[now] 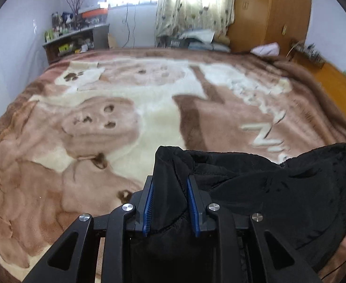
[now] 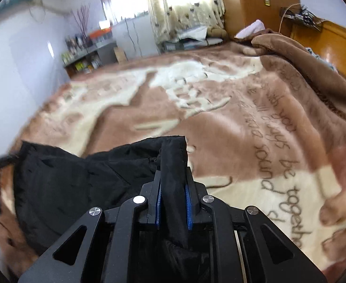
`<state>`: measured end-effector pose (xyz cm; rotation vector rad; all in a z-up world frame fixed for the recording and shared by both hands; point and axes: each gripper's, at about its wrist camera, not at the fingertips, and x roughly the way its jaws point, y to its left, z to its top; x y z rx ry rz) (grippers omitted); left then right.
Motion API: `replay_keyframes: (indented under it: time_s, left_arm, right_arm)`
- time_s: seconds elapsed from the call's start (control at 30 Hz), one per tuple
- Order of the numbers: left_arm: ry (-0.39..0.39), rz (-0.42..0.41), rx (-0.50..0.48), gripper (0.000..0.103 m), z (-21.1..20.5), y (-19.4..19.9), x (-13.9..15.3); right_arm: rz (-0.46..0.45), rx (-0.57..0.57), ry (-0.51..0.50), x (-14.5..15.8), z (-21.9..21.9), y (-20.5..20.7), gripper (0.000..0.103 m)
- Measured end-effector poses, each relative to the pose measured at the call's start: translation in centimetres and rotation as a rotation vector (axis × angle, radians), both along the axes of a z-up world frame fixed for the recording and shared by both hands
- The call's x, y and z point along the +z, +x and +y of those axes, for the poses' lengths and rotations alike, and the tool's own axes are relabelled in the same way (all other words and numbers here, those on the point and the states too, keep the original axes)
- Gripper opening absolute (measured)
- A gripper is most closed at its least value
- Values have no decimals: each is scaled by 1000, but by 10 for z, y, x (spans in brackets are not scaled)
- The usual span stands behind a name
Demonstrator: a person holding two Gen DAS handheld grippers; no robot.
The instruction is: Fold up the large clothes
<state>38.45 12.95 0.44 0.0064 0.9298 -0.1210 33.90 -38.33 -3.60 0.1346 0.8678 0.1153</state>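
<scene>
A large black garment (image 1: pixel 279 188) hangs stretched between both grippers above a bed. In the left wrist view my left gripper (image 1: pixel 170 179) is shut on a bunched corner of it, and the cloth spreads out to the right. In the right wrist view my right gripper (image 2: pixel 173 172) is shut on another folded corner of the black garment (image 2: pixel 66 184), and the cloth spreads out to the left. A drawstring end (image 2: pixel 5 160) dangles at the far left. The lower part of the garment is hidden under the grippers.
The bed is covered by a brown and cream plush blanket (image 1: pixel 149 118) with bear pictures and lettering. A shelf with small items (image 1: pixel 73 40) stands by the far left wall, a wooden wardrobe (image 1: pixel 267 11) at the far right, and a curtained window (image 1: pixel 191 2) behind.
</scene>
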Motion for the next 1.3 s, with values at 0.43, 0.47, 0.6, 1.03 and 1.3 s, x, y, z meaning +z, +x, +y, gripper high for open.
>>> replay_keyframes:
  time_s: [0.43,0.47,0.6,1.03,1.3]
  left_arm:
    - [211,205,-19,32,-37,33,-77]
    - [199,200,-5,34,-36,34,-74]
    - [82,193,71,42,-18,28,-56]
    - [18,-79,46,75,-46,-93,39]
    - [14,62,-20,75,-114,-108,-16]
  right_arm:
    - [435,-5,-169,-92,21,54,23]
    - [445,-3,-191,-90,22,55,24]
    - [364,-110,-166,-63,16,51,37]
    - [-33,-89,-89,41,64,-62,59]
    - [67,33,-113,-13,130,-75,59]
